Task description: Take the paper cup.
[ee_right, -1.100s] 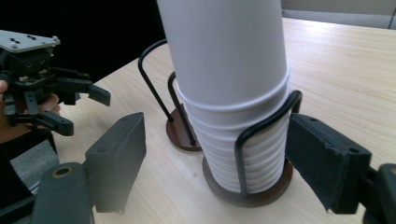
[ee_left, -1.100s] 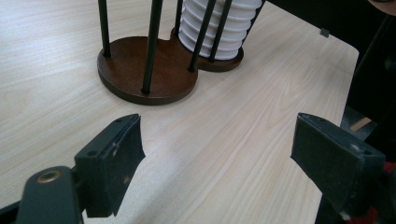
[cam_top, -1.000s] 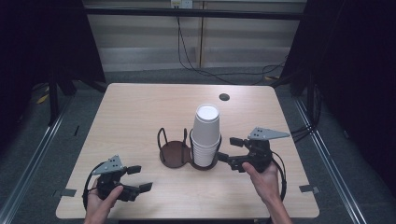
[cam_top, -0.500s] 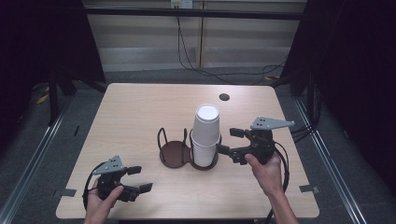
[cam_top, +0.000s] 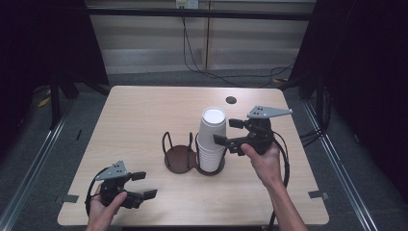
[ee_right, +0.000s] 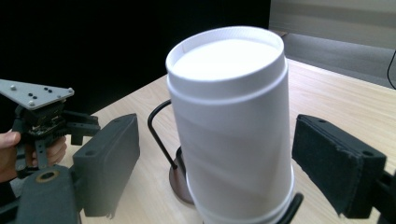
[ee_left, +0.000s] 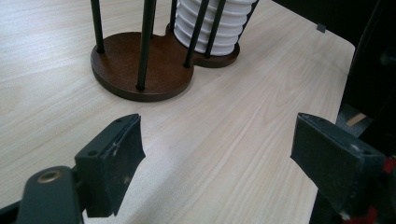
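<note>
Black jaws of the left hand-held gripper [cam_top: 139,185] stand spread w/ nothing between them, parked near the front-left corner of the desk [cam_top: 144,110], well apart from the work. No risk there unless its cable drags across the front edge.

Mid-desk sits the dark wood holder [cam_top: 182,156], two round bays w/ thin upright rods; the left bay is bare, the right bay carries the stack of white cups [cam_top: 211,139], upside down, top cup standing above the rods.

Right hand-held gripper [cam_top: 230,132] is just beside the top of the stack, on the side toward the desk's right edge. In the right gripper view the top cup [ee_right: 231,126] lies between its jaws, which are spread w/ gaps showing both sides, so not pinching yet.

Likely trouble:
- squeeze too hard → thin cup wall may buckle
- nested cups stick → two or more may lift together
- off-centre pull → stack leans on the rods, holder may tip or slide
- jaw catches a rod → grip misses
</note>
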`<control>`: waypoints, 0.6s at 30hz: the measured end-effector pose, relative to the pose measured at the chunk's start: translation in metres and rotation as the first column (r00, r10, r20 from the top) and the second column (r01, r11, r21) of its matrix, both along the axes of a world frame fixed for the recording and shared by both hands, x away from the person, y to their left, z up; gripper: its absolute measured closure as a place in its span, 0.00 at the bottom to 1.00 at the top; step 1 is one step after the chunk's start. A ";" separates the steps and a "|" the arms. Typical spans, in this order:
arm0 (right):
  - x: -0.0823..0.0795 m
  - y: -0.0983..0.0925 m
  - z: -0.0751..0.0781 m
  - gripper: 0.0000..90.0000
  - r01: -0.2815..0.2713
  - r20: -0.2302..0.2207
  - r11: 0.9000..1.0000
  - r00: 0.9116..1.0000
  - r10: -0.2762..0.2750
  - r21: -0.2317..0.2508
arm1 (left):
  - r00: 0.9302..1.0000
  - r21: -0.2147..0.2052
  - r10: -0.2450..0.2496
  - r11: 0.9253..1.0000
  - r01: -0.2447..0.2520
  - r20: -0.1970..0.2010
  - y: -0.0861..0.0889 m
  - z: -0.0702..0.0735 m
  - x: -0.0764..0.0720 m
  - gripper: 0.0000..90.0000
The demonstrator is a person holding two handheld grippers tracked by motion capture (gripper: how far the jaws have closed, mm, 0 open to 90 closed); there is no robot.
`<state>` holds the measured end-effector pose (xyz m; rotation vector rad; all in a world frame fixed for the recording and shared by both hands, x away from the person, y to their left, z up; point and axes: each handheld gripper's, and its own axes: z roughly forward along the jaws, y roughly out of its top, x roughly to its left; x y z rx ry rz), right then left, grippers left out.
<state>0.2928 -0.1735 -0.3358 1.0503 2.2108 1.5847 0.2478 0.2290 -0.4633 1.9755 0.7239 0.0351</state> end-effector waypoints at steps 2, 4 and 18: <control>0.006 0.003 0.001 0.17 0.001 -0.003 1.000 1.000 -0.001 -0.004 | 1.000 -0.001 -0.001 1.000 0.001 -0.001 0.000 0.000 0.000 0.18; 0.011 0.006 0.001 0.17 0.001 -0.008 1.000 1.000 -0.001 -0.004 | 1.000 0.002 -0.003 1.000 0.003 -0.003 0.000 0.000 0.000 0.18; 0.031 0.020 0.003 0.16 0.001 -0.013 1.000 1.000 -0.001 0.005 | 1.000 0.007 -0.011 1.000 0.011 -0.007 -0.001 0.000 0.000 0.18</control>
